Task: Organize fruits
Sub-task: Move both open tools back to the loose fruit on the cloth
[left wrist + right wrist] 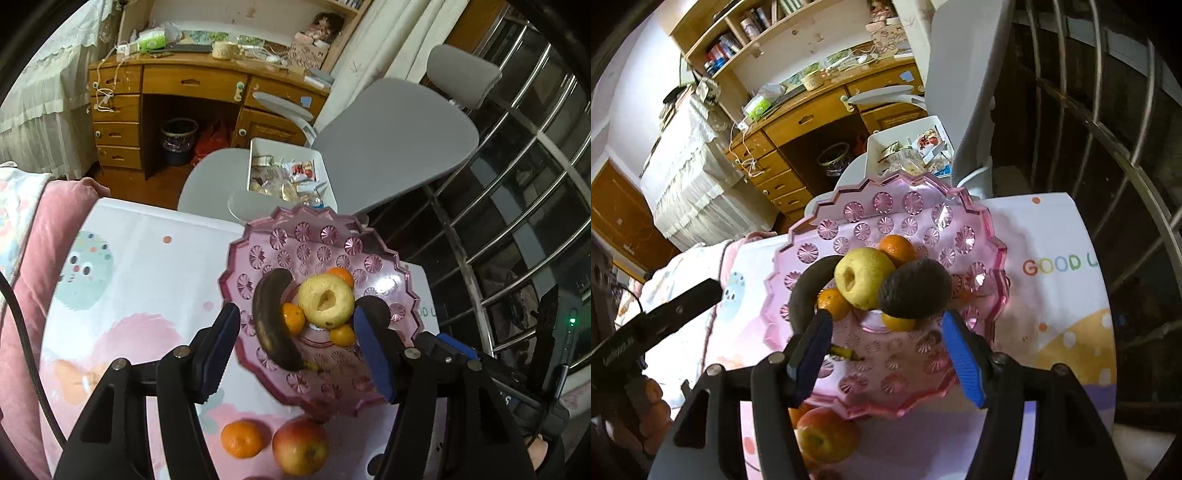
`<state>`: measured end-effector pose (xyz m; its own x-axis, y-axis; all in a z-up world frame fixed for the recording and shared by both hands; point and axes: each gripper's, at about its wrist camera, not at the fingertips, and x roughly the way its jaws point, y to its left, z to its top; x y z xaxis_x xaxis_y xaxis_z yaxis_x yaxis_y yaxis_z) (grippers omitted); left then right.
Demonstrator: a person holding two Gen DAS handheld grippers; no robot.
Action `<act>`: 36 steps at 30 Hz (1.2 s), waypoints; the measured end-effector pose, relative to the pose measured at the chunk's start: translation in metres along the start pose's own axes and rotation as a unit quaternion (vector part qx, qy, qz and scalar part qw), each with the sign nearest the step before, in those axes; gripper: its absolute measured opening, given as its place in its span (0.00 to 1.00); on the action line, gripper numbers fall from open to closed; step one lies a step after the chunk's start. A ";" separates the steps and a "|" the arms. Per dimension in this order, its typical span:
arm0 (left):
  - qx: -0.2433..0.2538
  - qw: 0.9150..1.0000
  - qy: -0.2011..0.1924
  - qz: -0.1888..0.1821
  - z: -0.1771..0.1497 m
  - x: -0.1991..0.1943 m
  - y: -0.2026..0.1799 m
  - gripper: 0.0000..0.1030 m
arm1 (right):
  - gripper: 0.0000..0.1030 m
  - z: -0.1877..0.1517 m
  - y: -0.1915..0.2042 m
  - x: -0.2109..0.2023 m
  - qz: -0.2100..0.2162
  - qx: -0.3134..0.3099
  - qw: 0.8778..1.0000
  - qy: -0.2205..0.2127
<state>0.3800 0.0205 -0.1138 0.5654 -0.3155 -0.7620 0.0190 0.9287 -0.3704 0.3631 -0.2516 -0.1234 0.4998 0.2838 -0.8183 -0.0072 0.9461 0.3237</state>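
Observation:
A pink glass dish (332, 236) stands on the patterned table (147, 251). In it lie a dark banana (267, 317), a yellow apple (325, 301) and three small oranges (293, 317). My left gripper (295, 321) hangs open over the dish's near half, with nothing between its blue pads. In front of the dish, on the cloth, lie a loose orange (242, 439) and a red apple (300, 446). In the right wrist view a dark avocado (914, 288) rests against the yellow apple (864, 282). My right gripper (886, 321) is open just below it, pads apart from it.
Behind the table stands a grey chair (388, 140) carrying a white box of snacks (288, 173). A wooden desk (192, 85) is further back. Metal window bars (517, 221) run along the right, and pink bedding (55, 229) lies on the left.

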 end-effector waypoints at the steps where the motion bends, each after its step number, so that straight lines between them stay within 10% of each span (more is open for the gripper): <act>1: -0.002 1.000 -0.005 -0.002 -0.002 -0.010 0.003 0.61 | 0.63 -0.002 0.000 -0.004 0.001 0.006 1.000 0.000; 17: 0.025 0.999 0.036 0.014 -0.063 -0.082 0.041 0.69 | 0.68 -0.076 0.023 -0.045 0.010 0.060 0.997 0.040; 36: 0.103 0.983 0.146 -0.041 -0.152 -0.039 0.047 0.76 | 0.68 -0.212 0.067 -0.031 -0.008 -0.009 1.000 0.023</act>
<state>0.2334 0.0468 -0.1822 0.2958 -0.4050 -0.8651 0.2386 0.9083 -0.3436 0.1629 -0.1638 -0.1768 0.4595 0.2757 -0.8443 -0.0164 0.9531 0.3023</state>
